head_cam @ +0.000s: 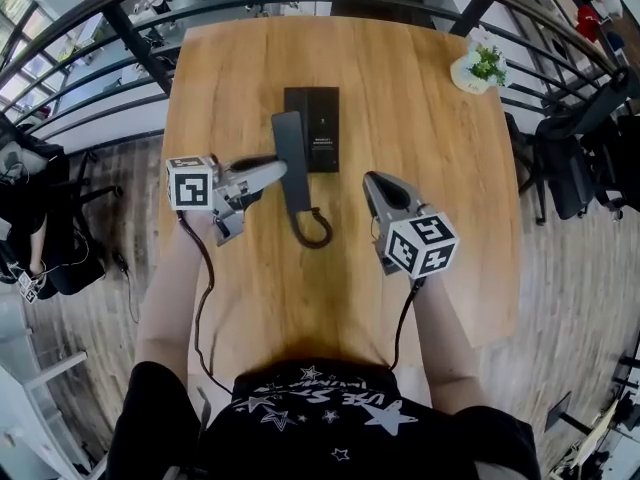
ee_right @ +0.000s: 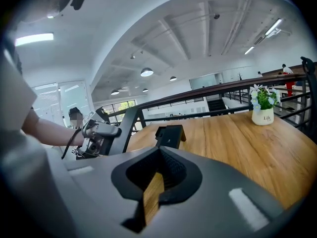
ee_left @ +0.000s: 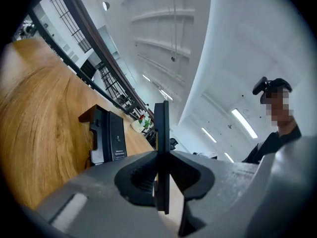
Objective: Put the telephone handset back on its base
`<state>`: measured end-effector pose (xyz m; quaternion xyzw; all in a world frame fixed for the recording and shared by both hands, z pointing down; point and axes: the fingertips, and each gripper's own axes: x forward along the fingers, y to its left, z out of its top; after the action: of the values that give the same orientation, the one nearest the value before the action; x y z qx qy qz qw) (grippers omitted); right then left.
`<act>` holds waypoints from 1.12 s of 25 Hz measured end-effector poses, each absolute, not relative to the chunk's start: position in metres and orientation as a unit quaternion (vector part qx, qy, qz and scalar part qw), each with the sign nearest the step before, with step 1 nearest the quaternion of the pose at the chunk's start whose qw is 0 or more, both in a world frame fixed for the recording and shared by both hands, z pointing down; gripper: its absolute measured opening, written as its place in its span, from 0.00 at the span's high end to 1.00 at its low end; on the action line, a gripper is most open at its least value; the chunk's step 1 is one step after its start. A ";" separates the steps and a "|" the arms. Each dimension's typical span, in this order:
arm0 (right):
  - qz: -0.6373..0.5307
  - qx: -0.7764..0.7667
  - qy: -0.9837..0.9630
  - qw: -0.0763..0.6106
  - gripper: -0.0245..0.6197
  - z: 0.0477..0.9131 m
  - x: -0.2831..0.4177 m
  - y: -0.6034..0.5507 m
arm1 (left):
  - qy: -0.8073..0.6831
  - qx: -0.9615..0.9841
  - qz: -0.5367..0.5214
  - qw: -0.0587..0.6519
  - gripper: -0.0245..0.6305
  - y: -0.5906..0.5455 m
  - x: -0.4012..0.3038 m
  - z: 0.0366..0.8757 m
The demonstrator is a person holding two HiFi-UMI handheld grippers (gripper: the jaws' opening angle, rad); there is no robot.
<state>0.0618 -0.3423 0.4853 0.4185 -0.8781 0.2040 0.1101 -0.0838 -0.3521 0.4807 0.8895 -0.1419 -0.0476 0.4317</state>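
Observation:
The black telephone base (head_cam: 314,128) sits on the wooden table (head_cam: 420,168), towards its far middle. My left gripper (head_cam: 279,171) comes in from the left and is shut on the black handset (head_cam: 291,158), which is held lengthwise along the base's left edge. Its coiled cord (head_cam: 316,232) curls on the table below it. In the left gripper view the handset (ee_left: 161,128) stands edge-on between the jaws, with the base (ee_left: 110,137) beyond. My right gripper (head_cam: 374,181) hovers right of the cord, shut and holding nothing. The right gripper view shows the base (ee_right: 171,135) ahead and the handset (ee_right: 130,127) to its left.
A small white pot with a green plant (head_cam: 479,67) stands at the table's far right corner. A dark metal railing (head_cam: 140,38) runs behind the table. The table's left edge (head_cam: 166,148) drops to a plank floor.

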 end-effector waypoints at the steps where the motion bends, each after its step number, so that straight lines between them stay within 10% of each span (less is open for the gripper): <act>1: 0.206 0.418 -0.878 0.112 0.96 0.489 0.061 -0.345 | -0.138 0.889 -0.044 0.434 0.85 -0.357 -0.084 0.484; 28: 0.236 0.413 -0.870 0.128 0.96 0.540 0.064 -0.395 | -0.087 0.891 -0.016 0.446 0.85 -0.442 -0.079 0.536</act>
<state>0.0640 -0.3947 0.5405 0.4132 -0.8701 0.2360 0.1280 -0.0791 -0.4423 0.5362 0.8909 -0.0868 -0.0156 0.4456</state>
